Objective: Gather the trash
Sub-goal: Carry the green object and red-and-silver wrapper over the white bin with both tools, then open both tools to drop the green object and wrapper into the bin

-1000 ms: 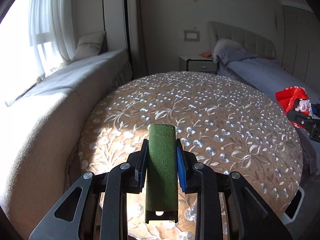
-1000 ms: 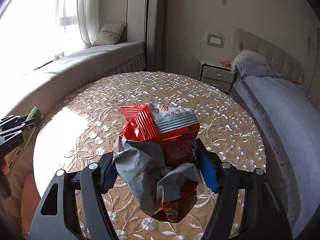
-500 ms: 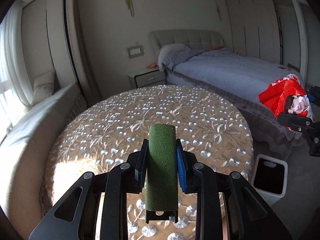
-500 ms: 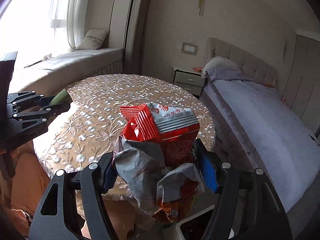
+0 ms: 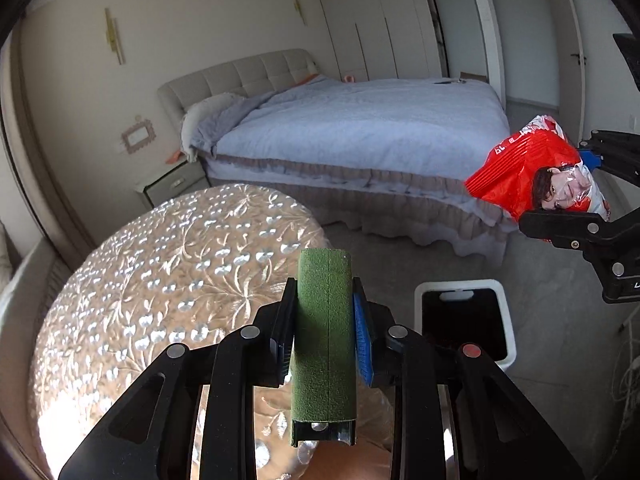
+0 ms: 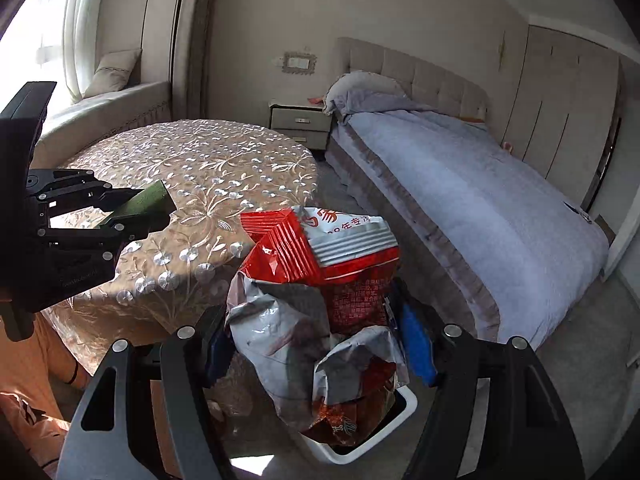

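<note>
Carrying trash to white bin [image 5: 502, 300]: right tool [image 6: 316, 344] clamping crumpled snack bag [image 6: 320, 280], left tool [image 5: 324, 332] clamping green box [image 5: 325, 332]. Centre each over bin mouth before releasing.

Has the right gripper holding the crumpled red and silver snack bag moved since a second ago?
Yes. The right gripper carried the crumpled red and silver snack bag off the round embroidered table, toward the bed side, over the white trash bin.

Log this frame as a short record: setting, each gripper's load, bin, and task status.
setting: bedroom, round table beside bed
left gripper: shut on green box
right gripper: shut on crumpled red snack bag
bin: white trash bin, open, on floor by table
status: both items held, neither in bin yet
</note>
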